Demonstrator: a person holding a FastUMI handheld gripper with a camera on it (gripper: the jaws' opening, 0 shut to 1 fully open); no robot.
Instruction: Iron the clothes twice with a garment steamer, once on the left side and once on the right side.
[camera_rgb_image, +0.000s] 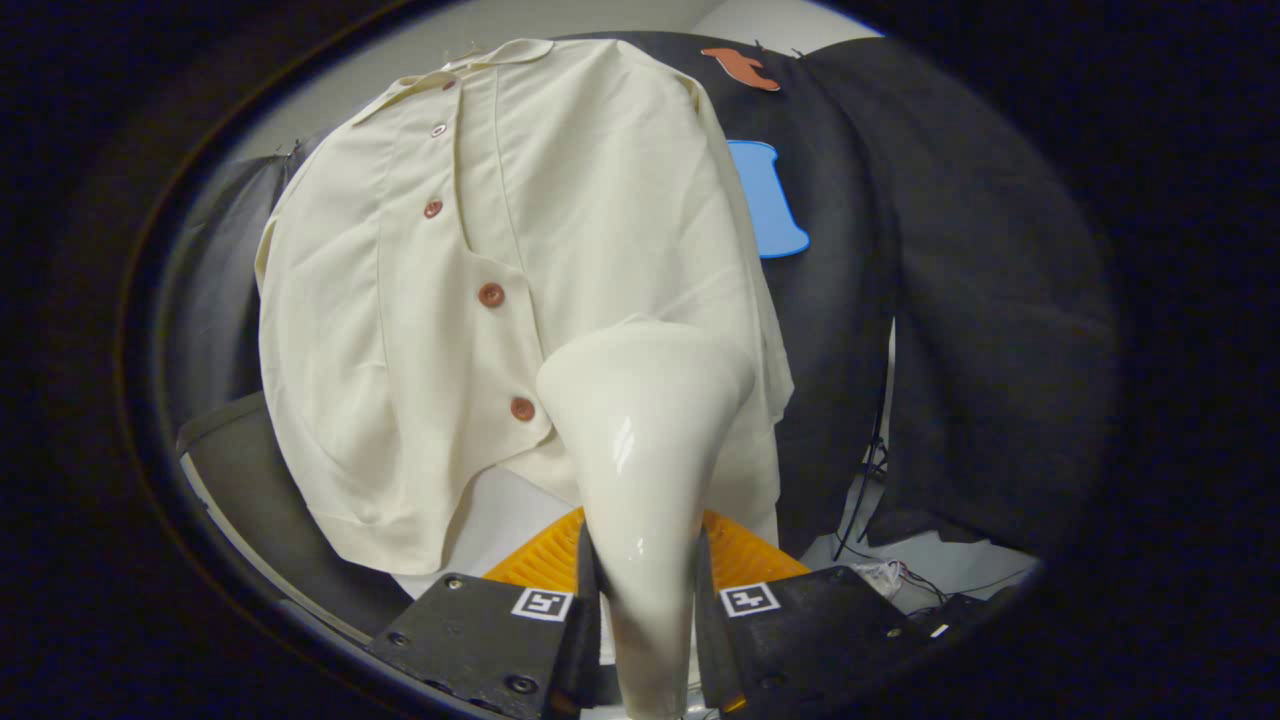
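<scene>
Clamped narrowly on the garment steamer's (645, 450) glossy handle at lower centre, the tool (648, 610) presses its head against the cream button-front shirt (500, 260) hanging across the frame's upper middle.

orange tray (745, 555), cables (870, 480), white tabletop (505, 520)

A white table (500, 520) carries an orange tray (745, 555).
</scene>
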